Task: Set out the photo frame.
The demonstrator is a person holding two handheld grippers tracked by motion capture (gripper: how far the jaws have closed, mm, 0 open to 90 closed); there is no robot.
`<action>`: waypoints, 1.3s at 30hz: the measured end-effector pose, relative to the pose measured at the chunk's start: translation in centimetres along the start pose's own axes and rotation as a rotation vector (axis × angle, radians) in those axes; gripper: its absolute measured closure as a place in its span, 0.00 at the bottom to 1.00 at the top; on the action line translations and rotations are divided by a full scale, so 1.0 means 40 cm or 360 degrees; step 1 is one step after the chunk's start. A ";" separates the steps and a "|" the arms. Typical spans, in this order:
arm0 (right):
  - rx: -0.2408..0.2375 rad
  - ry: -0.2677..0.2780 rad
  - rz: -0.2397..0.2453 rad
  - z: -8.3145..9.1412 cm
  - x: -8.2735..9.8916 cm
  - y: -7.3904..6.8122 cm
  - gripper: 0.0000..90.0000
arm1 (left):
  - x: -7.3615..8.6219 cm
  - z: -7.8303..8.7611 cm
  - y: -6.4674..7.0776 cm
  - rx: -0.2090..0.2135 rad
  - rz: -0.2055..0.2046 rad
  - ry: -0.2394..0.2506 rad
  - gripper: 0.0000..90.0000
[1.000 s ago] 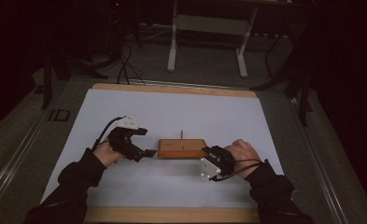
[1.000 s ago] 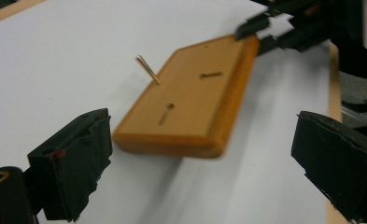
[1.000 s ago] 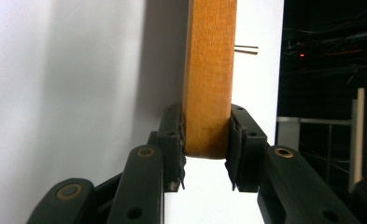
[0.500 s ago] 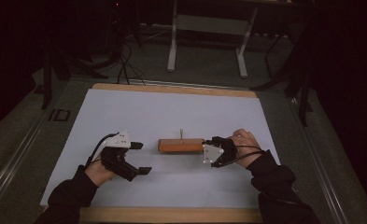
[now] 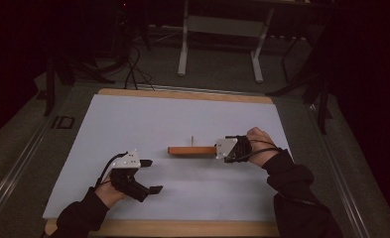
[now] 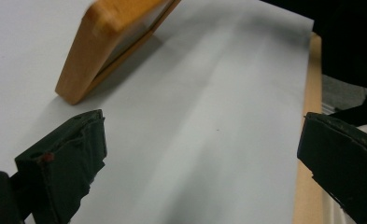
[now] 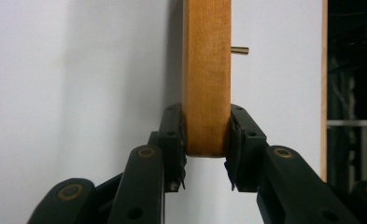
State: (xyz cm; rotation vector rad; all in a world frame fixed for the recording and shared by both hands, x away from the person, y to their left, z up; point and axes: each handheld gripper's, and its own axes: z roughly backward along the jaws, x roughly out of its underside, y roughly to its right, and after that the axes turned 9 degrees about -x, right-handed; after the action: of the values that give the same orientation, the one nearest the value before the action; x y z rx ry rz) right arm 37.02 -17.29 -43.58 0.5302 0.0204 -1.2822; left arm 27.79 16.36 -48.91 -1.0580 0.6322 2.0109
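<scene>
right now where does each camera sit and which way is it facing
high view: above the person's side, looking forward and down at the white table; both forearms, left claw and right claw show.
left gripper view: rides the left claw, looking along its open jaws over the table at the wooden block.
right gripper view: rides the right claw, looking along the block clamped between its jaws.
shared: all see the block.
</scene>
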 end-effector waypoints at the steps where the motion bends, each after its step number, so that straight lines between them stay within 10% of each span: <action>1: -0.0020 0.0005 -0.0019 0.001 0.000 0.008 0.78 | 0.002 0.000 0.000 -0.0016 -0.0010 0.0010 0.02; 39: -0.0449 -0.0038 -0.0550 -0.030 0.011 0.241 0.74 | 0.013 0.000 -0.009 -0.0042 -0.0019 0.0089 0.02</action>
State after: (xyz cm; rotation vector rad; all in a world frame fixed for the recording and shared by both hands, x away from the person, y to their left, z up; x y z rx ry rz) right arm 46.30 -15.47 -41.25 0.2742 0.2793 -1.5912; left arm 27.88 16.78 -49.38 -1.1344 0.6286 1.9898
